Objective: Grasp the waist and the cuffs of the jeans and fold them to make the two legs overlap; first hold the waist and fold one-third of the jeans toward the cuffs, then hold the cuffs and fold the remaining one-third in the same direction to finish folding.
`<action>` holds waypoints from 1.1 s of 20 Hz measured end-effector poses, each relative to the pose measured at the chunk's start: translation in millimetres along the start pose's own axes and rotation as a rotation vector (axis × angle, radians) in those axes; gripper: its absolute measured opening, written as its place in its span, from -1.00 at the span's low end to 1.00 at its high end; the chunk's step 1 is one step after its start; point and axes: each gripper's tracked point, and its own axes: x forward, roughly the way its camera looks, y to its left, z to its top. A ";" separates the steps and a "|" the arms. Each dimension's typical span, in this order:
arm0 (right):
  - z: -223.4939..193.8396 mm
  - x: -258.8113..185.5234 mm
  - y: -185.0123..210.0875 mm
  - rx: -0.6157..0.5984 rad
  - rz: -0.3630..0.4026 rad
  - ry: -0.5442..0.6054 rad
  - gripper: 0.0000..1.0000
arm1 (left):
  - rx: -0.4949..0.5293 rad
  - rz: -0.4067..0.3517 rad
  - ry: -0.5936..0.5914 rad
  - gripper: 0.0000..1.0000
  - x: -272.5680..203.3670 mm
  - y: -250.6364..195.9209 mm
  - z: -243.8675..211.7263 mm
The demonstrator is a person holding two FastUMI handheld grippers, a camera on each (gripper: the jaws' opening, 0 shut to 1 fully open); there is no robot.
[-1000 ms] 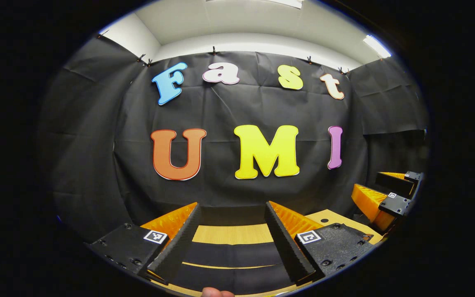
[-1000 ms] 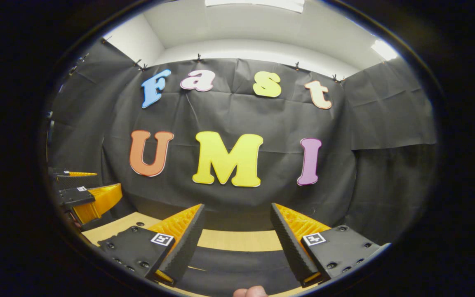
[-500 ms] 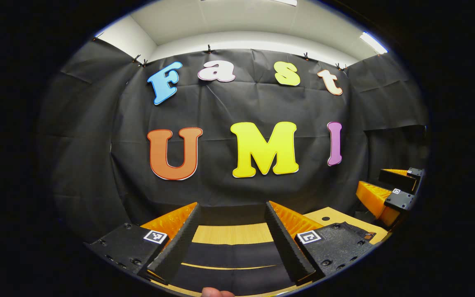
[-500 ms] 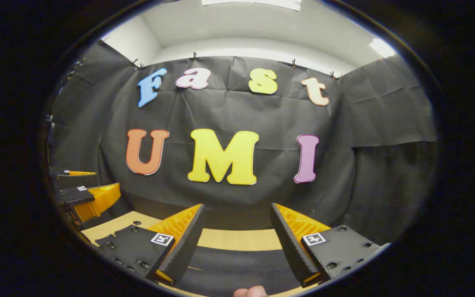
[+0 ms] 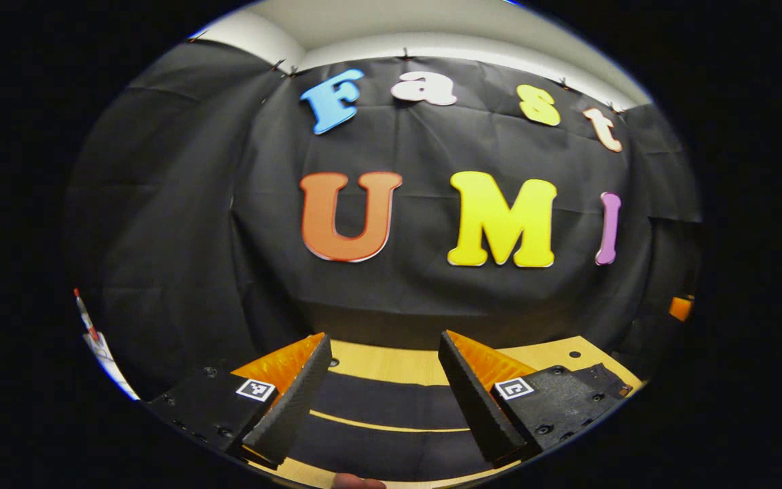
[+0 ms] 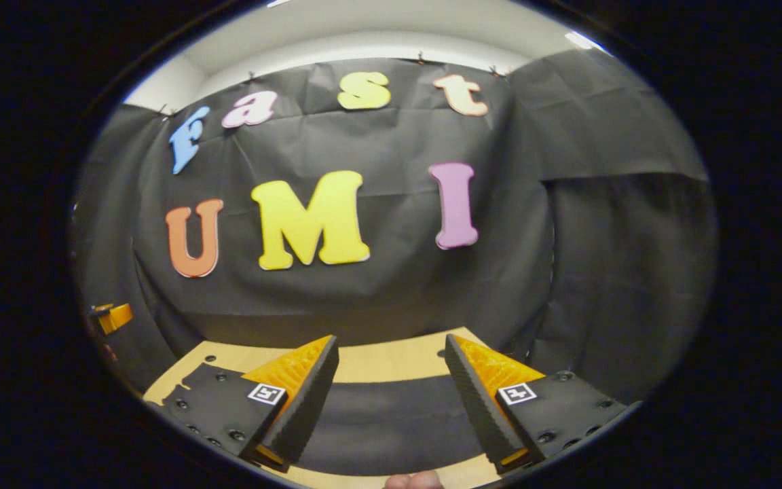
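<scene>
Here, on my left side, my left gripper (image 5: 384, 397) hung above the wooden table (image 5: 391, 363) with its two fingers spread wide and nothing between them. Below and between those fingers lay the dark jeans (image 5: 377, 421), flat on the tabletop, with a pale line across them that could have been a seam or a fold edge; the view was too dim for me to tell which. A fingertip of my hand (image 5: 357, 482) showed at the very bottom edge of the left gripper view. At the far right edge of that view a small piece of the other gripper peeked in.

On my right side, my right gripper (image 6: 391, 397) was likewise wide open and empty, held over the same table (image 6: 391, 360). The jeans (image 6: 384, 421) lay beneath it, spreading dark across the wood from the near edge. The black cloth wall (image 6: 601, 272) stood behind the table.
</scene>
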 end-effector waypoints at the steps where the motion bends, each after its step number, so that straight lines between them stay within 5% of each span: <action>1: -8.8 2.1 -22.2 0.026 -0.020 0.036 0.93 | -0.036 0.021 0.038 1.00 0.7 14.0 -13.3; 5: -57.3 1.2 -96.4 0.183 -0.071 0.203 0.98 | -0.234 0.082 0.232 0.96 -10.8 61.4 -85.1; 10: -157.3 0.8 -164.5 0.666 -0.179 0.450 0.96 | -0.653 0.220 0.541 0.98 -47.7 82.9 -195.2; 14: -211.2 0.5 -182.8 0.909 -0.260 0.555 0.96 | -1.005 0.346 0.624 0.98 -73.1 95.1 -241.8; 18: -231.7 19.3 -193.7 0.975 -0.298 0.583 0.96 | -1.157 0.433 0.635 0.97 -72.8 111.4 -248.7; 22: -246.1 40.0 -202.4 0.995 -0.337 0.617 0.96 | -1.200 0.463 0.635 0.97 -49.0 121.3 -269.3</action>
